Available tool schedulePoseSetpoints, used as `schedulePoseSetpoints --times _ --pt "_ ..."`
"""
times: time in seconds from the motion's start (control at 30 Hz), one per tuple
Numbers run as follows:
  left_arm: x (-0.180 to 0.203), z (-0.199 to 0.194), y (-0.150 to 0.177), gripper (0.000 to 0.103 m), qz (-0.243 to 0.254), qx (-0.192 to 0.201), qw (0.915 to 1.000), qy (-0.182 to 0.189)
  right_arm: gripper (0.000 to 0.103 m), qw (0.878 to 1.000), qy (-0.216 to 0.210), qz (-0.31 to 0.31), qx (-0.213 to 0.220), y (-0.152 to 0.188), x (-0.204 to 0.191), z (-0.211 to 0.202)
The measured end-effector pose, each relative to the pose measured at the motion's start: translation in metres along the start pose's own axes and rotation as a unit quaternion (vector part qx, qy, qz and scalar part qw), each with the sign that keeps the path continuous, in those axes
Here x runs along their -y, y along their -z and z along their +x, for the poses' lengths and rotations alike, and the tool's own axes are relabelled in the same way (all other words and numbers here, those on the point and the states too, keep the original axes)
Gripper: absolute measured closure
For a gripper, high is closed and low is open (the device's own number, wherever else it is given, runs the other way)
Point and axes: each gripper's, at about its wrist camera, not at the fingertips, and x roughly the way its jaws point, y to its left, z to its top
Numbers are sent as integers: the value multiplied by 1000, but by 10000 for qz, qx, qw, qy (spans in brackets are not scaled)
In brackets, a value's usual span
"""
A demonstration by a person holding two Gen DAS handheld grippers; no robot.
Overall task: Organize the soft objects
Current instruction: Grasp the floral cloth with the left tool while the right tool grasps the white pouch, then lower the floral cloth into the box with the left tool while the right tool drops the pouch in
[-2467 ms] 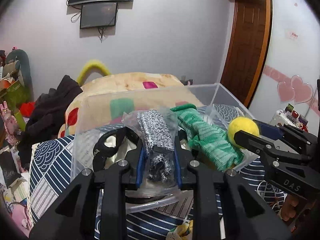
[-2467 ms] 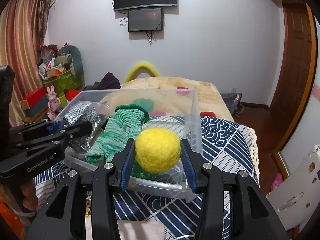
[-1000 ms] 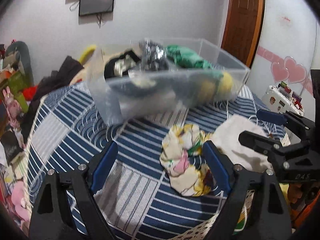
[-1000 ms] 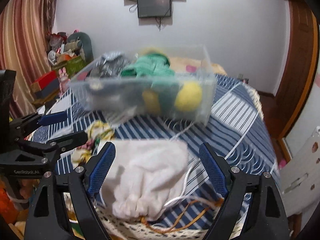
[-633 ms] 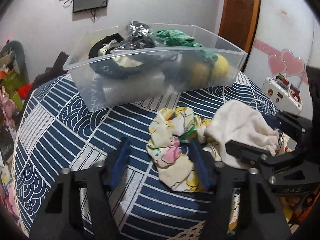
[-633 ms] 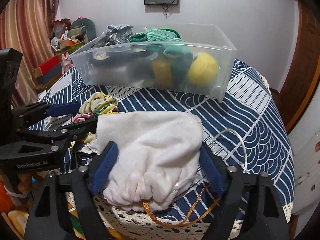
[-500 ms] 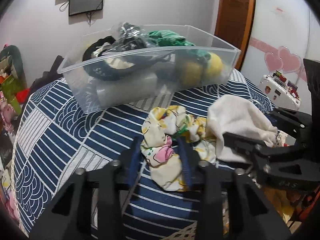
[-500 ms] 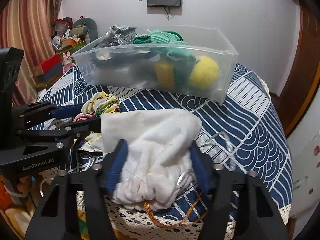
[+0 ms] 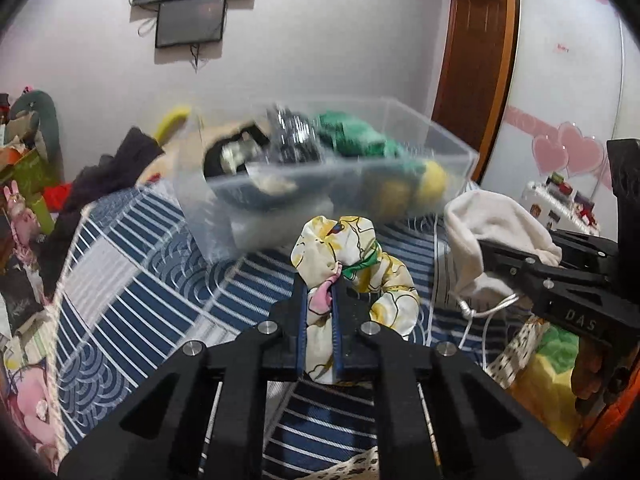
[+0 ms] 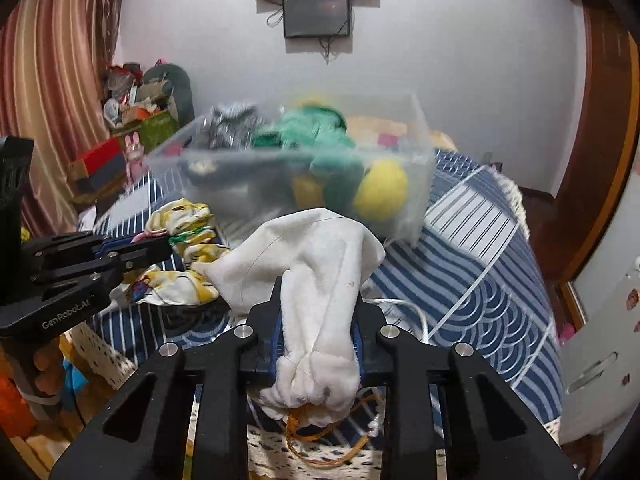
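Observation:
My left gripper [image 9: 320, 292] is shut on a floral yellow-and-white cloth [image 9: 352, 256], lifted off the blue patterned bedspread [image 9: 132, 280]. My right gripper [image 10: 318, 316] is shut on a white drawstring pouch [image 10: 320, 264], also raised. Each shows in the other's view: the cloth [image 10: 180, 220] at left, the pouch [image 9: 492, 220] at right. Behind them stands a clear plastic bin [image 9: 440, 144] holding a green glove [image 9: 352, 136], a yellow ball [image 10: 380, 190], a grey speckled item [image 9: 292, 136] and a black strap. The bin [image 10: 416, 120] is blurred.
A cluttered shelf with toys and boxes [image 10: 136, 120] stands at far left. A dark garment [image 9: 116, 168] lies behind the bed. A wooden door [image 9: 476, 64] is at the right. A white lace edge [image 10: 104, 352] hangs at the bed's near side.
Both grippers let go of the items in the bin, came down to the bedspread and closed, the left on the floral cloth, the right on the white pouch. Both now lift.

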Motion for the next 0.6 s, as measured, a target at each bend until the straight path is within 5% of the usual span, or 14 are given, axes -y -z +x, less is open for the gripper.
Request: schedulePoseSetpoints --times 0.6 --pt "-8 -34 -72 93 -95 1073 9940 -181 80 9939 315 -31 1052 -61 5 -24"
